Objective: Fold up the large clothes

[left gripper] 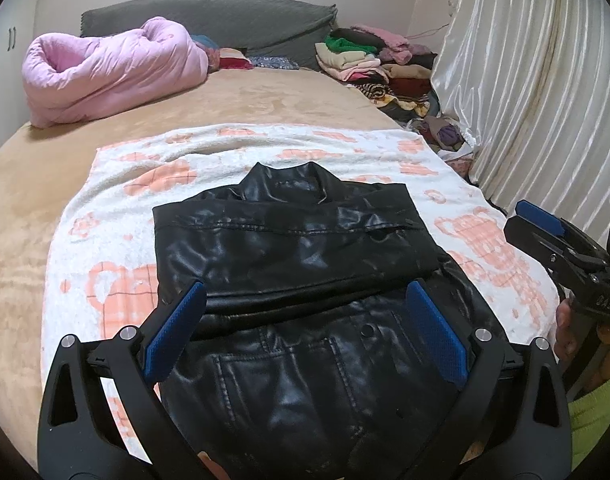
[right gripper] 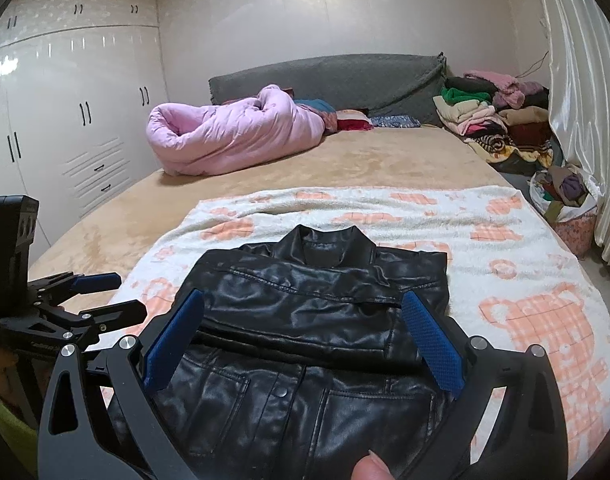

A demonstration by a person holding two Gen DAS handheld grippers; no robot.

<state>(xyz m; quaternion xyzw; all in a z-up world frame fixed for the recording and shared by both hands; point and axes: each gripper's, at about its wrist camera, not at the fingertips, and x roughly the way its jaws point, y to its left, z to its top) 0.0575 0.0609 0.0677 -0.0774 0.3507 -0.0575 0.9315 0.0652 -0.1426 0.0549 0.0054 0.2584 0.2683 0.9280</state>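
Note:
A black leather jacket (left gripper: 297, 264) lies on a white and orange patterned blanket (left gripper: 117, 216) on the bed, collar away from me, both sleeves folded across its chest. It also shows in the right wrist view (right gripper: 305, 320). My left gripper (left gripper: 305, 292) is open and empty, hovering over the jacket's lower half. My right gripper (right gripper: 305, 304) is open and empty over the same area. In the left wrist view the right gripper (left gripper: 545, 224) appears at the right edge. In the right wrist view the left gripper (right gripper: 105, 292) appears at the left edge.
A rolled pink quilt (left gripper: 113, 76) lies at the far left of the tan bed (left gripper: 265, 96). Piles of folded clothes (left gripper: 373, 60) sit at the far right by a white curtain (left gripper: 525, 80). A grey headboard (right gripper: 325, 80) and white wardrobes (right gripper: 65, 120) stand behind.

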